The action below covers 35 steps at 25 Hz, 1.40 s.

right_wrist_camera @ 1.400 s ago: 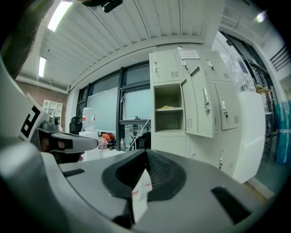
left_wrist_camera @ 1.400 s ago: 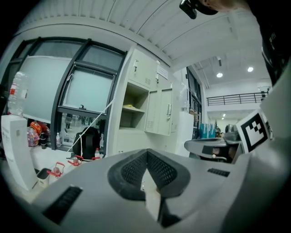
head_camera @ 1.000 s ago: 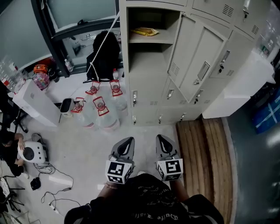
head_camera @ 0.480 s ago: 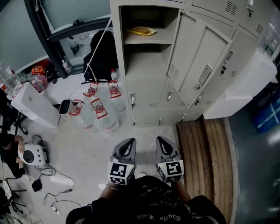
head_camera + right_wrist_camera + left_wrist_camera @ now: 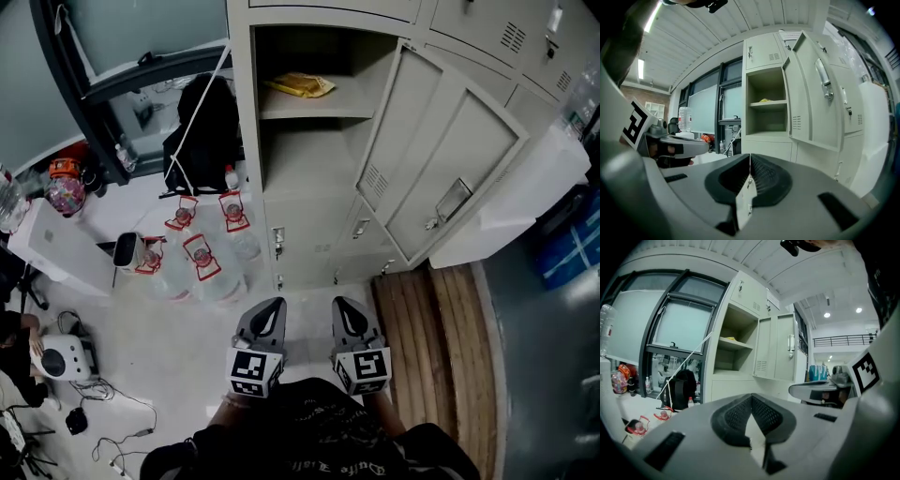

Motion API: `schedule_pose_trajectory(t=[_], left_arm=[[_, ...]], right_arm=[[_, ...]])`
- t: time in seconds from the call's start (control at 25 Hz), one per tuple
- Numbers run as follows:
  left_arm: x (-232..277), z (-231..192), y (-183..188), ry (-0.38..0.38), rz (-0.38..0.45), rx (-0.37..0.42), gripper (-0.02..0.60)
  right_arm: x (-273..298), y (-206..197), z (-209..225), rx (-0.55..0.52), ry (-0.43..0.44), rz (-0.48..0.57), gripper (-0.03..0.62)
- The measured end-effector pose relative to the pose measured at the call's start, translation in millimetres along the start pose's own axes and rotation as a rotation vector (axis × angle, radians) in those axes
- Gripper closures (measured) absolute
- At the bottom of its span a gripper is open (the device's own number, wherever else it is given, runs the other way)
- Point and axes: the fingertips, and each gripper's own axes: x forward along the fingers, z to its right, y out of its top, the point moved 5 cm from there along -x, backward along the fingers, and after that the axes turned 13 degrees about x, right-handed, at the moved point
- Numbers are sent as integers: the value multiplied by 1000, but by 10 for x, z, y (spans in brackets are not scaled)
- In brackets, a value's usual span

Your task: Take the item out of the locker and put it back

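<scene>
Both the left gripper and right gripper, jaws together and empty, have moved closer to the open locker; its yellow item awaits.

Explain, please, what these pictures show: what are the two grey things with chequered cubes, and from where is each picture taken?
They are hand-held two-jaw tools: the left gripper and the right gripper, one in each of a person's hands; the cubes are part of them. One picture comes from a camera on the person's head, looking down; the other two from a camera on each gripper. Both grippers are shut and hold nothing. Ahead stands a beige metal locker with its door open; a flat yellow packet lies on its upper shelf. On the floor stand clear water jugs with red handles.
</scene>
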Motion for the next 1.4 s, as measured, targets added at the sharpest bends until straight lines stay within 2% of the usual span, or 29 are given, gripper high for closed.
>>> schedule_pose_trajectory(t=[0.16,0.48,0.76,0.8,0.88,0.92,1.16,1.4], left_arm=[[295,-272,17,-20,7,-5,574],[788,-882,78,-65,17,1,574],[1070,-1289,117,-125,18,14,574],[1104,-1333,119,-136,18,16,574],[1162,-1405,103,-155,15,22,574],[1187,-1437,93,-163,13,26,574],[1270,-1535,92,-185,17,29,574],[1294,-1569,79,-161,14,19,574]], right_arm=[[347,108,58,-37,-15,22,589],[955,393,86,-1,-84,60,588],[1378,804,53,30,-101,127,586],[1435,868,42,24,-97,136,580],[1532,991,20,8,-88,145,486],[1573,1048,12,-1,-89,147,465],[1701,1525,1,-88,-79,209,450],[1830,2048,38,-164,-56,229,424]])
